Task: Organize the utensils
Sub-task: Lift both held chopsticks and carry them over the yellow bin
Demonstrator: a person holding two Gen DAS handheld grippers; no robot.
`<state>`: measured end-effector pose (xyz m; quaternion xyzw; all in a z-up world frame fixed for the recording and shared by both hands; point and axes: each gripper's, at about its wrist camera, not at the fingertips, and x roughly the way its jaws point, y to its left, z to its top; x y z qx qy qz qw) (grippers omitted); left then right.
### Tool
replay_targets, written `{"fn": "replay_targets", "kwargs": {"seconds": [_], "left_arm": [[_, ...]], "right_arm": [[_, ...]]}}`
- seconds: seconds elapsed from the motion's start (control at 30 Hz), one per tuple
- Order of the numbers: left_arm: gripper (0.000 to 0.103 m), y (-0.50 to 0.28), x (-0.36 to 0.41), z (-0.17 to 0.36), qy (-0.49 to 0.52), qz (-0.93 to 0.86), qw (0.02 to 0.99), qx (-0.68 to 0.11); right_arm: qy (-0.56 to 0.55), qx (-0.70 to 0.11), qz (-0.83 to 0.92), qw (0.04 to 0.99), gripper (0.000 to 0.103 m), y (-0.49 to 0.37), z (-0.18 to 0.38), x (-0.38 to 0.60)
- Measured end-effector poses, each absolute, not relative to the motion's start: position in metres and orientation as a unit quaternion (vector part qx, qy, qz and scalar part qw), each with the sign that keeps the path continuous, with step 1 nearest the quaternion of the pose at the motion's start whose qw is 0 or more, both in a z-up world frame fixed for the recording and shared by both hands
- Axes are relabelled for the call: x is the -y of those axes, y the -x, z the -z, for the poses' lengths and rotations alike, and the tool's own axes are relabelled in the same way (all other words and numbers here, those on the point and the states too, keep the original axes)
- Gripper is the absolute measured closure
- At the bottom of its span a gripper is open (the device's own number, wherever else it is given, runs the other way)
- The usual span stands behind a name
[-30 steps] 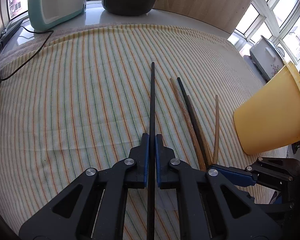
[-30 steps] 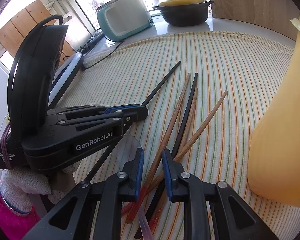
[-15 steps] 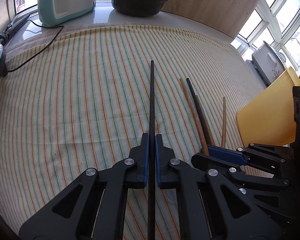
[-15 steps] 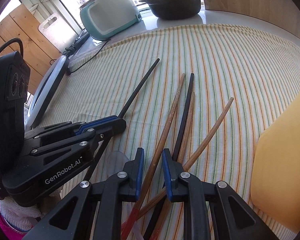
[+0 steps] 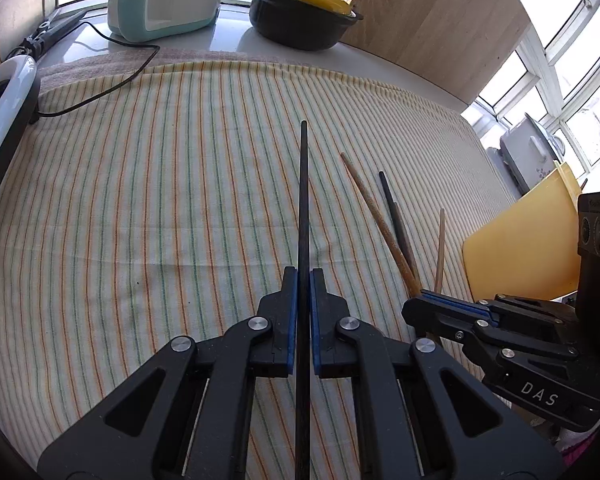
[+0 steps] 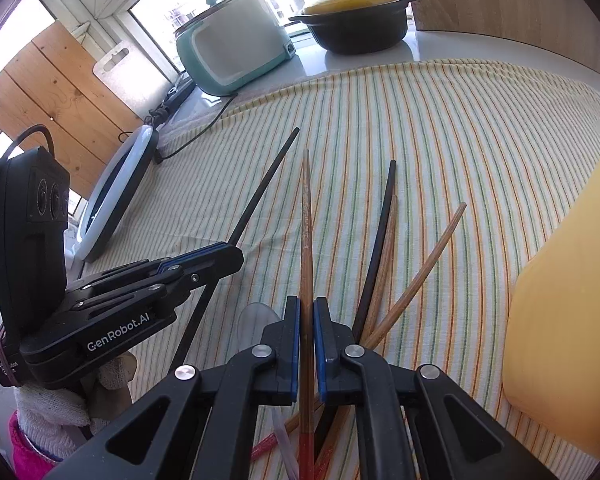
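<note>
On the striped cloth: the green, orange and cream striped cloth (image 6: 440, 128) covers the table, and long thin sticks lie on it.
Left tool: the left gripper (image 5: 303, 276) is pinching a long black chopstick (image 5: 303, 200), the same as a second ago.
Right tool: the right gripper (image 6: 307, 308) is now pinching a brown wooden chopstick with a red end (image 6: 307, 240). A second ago its jaws stood apart around this stick, and now the blue pads press on it.
Stick moved: the brown stick now points straight ahead, away from the pile. Before, it leaned with the others.
What it means: I think each tool now has one stick, so both can go to the tall yellow plastic cup (image 6: 572, 300) on the right. The cup lies tipped on its side.
Still on the cloth: a second black chopstick (image 6: 380, 240) and two light brown wooden chopsticks (image 6: 428, 264) lie just beside the right tool.
Hard to see: the cup's opening is cut off at the picture's edge, so I cannot tell what is inside.
Also hidden: the low ends of the sticks cross under the right tool. A see-through plastic spoon (image 6: 256, 320) peeks out there, mostly covered.
</note>
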<state>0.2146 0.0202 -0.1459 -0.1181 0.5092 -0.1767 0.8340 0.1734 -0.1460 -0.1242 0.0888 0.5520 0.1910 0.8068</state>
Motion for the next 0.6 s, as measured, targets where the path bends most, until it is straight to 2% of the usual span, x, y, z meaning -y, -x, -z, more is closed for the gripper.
{"fn": "replay_targets", "kwargs": {"seconds": [0.3, 0.6], "left_arm": [[0.099, -0.195, -0.035, 0.115, 0.153, 0.182, 0.85, -0.469], [0.099, -0.176, -0.016, 0.064, 0.148, 0.201, 0.876, -0.413]], "right_arm": [[-0.092, -0.508, -0.223, 0.827, 0.099, -0.156, 0.09, 0.152], [-0.1, -0.455, -0.242, 0.851, 0.099, -0.134, 0.049, 0.177]]}}
